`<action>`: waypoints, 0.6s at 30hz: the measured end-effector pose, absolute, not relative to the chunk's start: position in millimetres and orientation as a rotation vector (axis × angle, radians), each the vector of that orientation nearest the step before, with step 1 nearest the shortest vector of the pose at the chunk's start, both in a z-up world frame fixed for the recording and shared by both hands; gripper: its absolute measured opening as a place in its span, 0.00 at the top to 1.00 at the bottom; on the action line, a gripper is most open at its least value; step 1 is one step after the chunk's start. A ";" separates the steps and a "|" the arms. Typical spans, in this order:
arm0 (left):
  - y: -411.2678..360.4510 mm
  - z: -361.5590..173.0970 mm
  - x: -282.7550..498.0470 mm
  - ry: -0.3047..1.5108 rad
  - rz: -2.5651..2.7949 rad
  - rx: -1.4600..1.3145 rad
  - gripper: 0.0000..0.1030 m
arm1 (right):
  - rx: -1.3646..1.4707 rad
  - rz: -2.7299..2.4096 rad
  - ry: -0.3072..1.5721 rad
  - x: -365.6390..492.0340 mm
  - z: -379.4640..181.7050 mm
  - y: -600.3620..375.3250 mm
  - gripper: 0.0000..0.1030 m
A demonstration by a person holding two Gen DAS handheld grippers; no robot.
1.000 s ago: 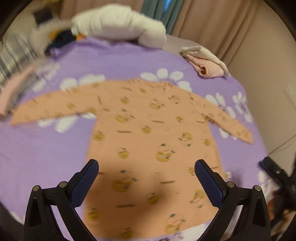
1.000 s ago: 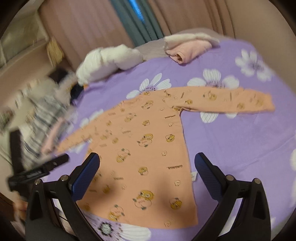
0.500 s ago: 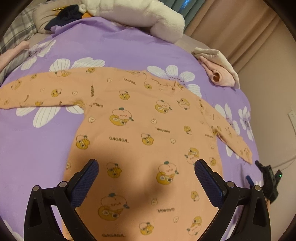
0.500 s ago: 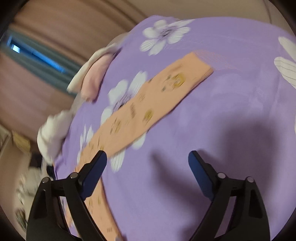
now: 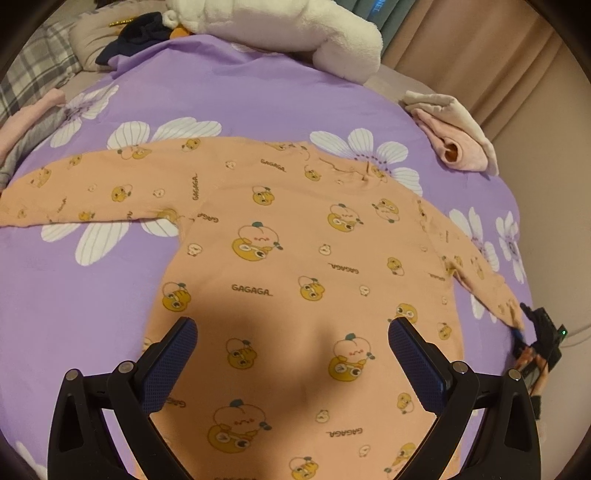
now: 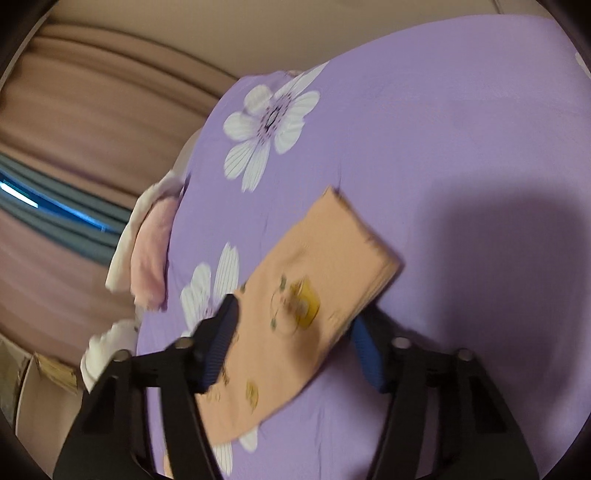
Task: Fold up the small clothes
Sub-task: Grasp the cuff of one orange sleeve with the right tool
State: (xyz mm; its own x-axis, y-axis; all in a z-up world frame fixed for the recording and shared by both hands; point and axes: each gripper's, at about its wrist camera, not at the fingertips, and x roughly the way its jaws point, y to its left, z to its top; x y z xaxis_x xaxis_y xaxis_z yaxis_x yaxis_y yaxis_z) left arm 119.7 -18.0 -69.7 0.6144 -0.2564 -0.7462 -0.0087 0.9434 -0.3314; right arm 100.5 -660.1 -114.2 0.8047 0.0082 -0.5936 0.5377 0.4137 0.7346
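An orange long-sleeved child's top (image 5: 291,266) with cartoon prints lies flat, sleeves spread, on a purple flowered sheet (image 5: 74,295). My left gripper (image 5: 291,354) hovers open above the lower body of the top, holding nothing. In the right wrist view the end of the top's right sleeve (image 6: 314,295) lies between my right gripper's (image 6: 295,332) open fingers; the right finger (image 6: 365,350) is partly hidden under the cuff. The right gripper also shows at the sleeve tip in the left wrist view (image 5: 539,332).
A white plush pillow (image 5: 288,33) lies at the far edge of the bed. Folded pink and white clothes (image 5: 454,144) sit at the back right, also in the right wrist view (image 6: 147,251). Plaid and dark fabrics (image 5: 44,74) lie at the left. Curtains hang behind.
My right gripper has swung to the right sleeve and closed in on its cuff, which now lies between the fingers. My left gripper has come lower and nearer over the top's body.
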 end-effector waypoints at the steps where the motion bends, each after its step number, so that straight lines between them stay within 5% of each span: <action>1: -17.4 -70.1 119.5 0.906 -0.138 -0.316 0.01 | 1.108 -0.370 0.573 102.8 -116.4 -663.2 0.63; 3: -12.4 -71.2 120.0 0.911 -0.119 -0.316 0.01 | 1.108 -0.400 0.595 104.8 -120.8 -668.5 0.88; 4: -10.6 -71.8 120.2 0.917 -0.111 -0.317 0.01 | 1.112 -0.409 0.603 104.6 -123.1 -670.8 0.92; 18: 8.4 -79.2 108.6 0.987 -0.045 -0.380 0.01 | 0.945 -0.330 0.634 118.1 -73.6 -648.2 0.92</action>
State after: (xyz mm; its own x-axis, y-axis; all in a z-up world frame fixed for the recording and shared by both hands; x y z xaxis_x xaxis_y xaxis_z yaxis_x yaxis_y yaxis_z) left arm 108.6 8.4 -79.2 0.5558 -0.2076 -0.8050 -0.1336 0.9334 -0.3330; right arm 118.1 -648.2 -73.6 0.7730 0.0081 -0.6344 0.5244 0.5547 0.6460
